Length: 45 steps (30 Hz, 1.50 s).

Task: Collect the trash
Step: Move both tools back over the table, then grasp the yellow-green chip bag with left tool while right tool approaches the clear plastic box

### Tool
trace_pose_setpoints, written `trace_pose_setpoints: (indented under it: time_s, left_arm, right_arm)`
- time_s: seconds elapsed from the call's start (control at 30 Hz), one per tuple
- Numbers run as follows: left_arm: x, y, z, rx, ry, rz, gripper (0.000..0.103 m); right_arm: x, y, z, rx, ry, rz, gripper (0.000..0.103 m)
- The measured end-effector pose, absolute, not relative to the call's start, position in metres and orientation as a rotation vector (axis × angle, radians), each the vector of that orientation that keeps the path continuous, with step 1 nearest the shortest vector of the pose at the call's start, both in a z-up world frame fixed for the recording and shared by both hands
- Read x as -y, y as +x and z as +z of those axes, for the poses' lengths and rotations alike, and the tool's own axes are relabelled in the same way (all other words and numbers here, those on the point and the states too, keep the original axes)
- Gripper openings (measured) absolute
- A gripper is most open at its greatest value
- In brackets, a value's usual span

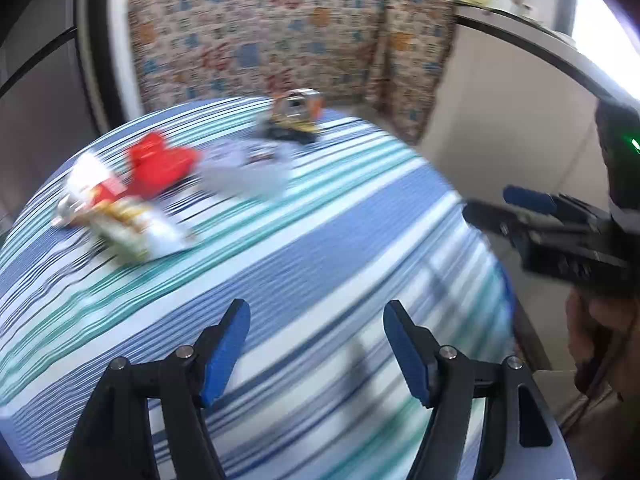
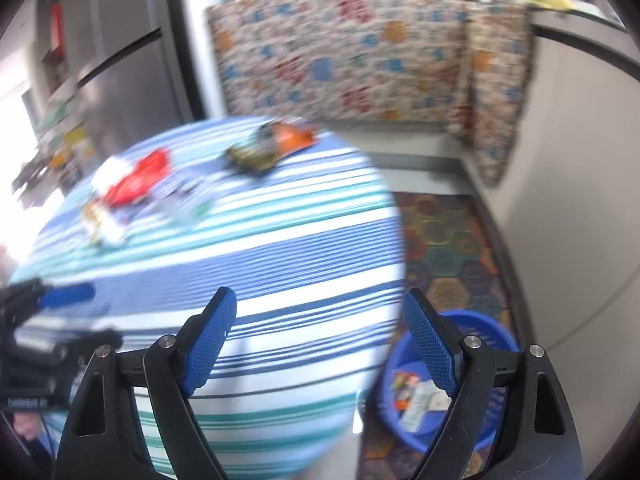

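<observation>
Trash on the striped tabletop (image 1: 328, 240), both grippers empty.
Left gripper (image 1: 316, 344) and right gripper (image 2: 320, 340) hold jaws wide; red wrapper (image 1: 160, 168) lies near the far left edge, blue basin (image 2: 492, 340) on the floor.

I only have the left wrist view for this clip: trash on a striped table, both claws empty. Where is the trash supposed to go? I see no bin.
Observer: The right wrist view shows a blue basin on the floor, beside the table on its right.
Operator: Anything in it already?
Observer: Yes, a few wrappers lie at its bottom.
Operator: What is it standing on?
Observer: A rug with a coloured hexagon pattern.
Operator: And the right claw?
Observer: The right claw is open and empty, near the table's edge.
</observation>
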<state>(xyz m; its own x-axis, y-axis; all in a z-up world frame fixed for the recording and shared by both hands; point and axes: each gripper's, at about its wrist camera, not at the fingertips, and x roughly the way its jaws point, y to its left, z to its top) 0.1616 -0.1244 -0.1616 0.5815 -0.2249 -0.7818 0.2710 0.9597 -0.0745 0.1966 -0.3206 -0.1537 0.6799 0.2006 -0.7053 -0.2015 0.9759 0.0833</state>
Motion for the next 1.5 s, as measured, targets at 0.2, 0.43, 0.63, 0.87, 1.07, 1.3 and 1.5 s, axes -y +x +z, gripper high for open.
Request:
trace_pose_setpoints:
  time_s: [0.2,0.43,0.63,0.87,1.07,1.3,1.5]
  left_arm:
    - [0.054,0.165,-0.176,-0.922,0.016,-0.135,0.071]
    - [0.035,0.178,-0.183,-0.921,-0.01,-0.096,0.077]
    - [0.043,0.229,-0.184,-0.913,-0.084,-0.045,0.079]
    - [0.035,0.262,-0.184,-0.909,-0.123,0.007,0.069]
    - [0.011,0.229,-0.181,-0.912,-0.009,-0.209,0.047]
    - [-0.02,0.201,-0.174,-0.996,0.082,-0.314,0.065]
    - [-0.02,0.208,-0.181,-0.976,0.015,-0.266,0.072]
  right_arm:
    - [0.245,0.202,-0.186,-0.887,-0.127,0.33,0.086]
    - [0.234,0.21,-0.194,-0.908,-0.115,0.316,0.099]
    - [0.23,0.218,-0.195,-0.915,-0.12,0.317,0.101]
    - [0.231,0.219,-0.195,-0.917,-0.118,0.325,0.102]
    - [0.23,0.219,-0.195,-0.919,-0.119,0.327,0.102]
    - [0.23,0.22,-0.195,-0.934,-0.121,0.33,0.102]
    - [0.229,0.239,-0.195,-0.946,-0.158,0.398,0.102]
